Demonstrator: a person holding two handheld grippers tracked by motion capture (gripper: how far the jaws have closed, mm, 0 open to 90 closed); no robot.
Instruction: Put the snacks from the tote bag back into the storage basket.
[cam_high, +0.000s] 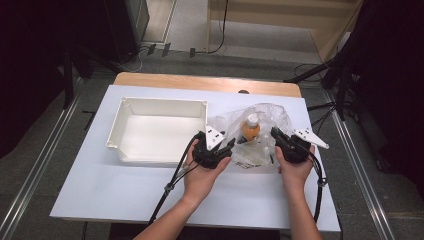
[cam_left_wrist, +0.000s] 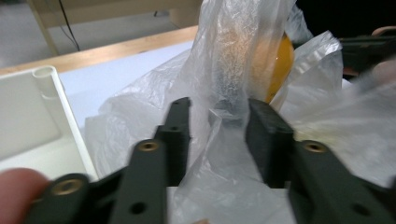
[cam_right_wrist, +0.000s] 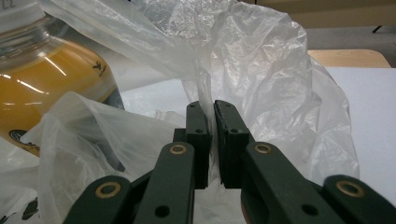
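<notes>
A clear plastic bag (cam_high: 267, 116) lies on the white table, with an orange-filled bottle (cam_high: 250, 129) with a white cap inside it. My right gripper (cam_high: 274, 133) holds the bag's right side; in the right gripper view its jaws (cam_right_wrist: 211, 109) are shut on a fold of the bag (cam_right_wrist: 261, 60), and the bottle (cam_right_wrist: 46, 93) stands close at the left. My left gripper (cam_high: 231, 145) is at the bag's left side. Its jaws (cam_left_wrist: 217, 109) stand apart, with bunched bag film (cam_left_wrist: 224, 56) rising between them and the bottle (cam_left_wrist: 280, 60) behind.
A white empty plastic tray (cam_high: 160, 105) sits left of the bag, close to my left gripper; its corner (cam_left_wrist: 51, 84) shows in the left gripper view. The white tabletop (cam_high: 100, 190) has free room at the front and left. Cables trail from both grippers toward the front edge.
</notes>
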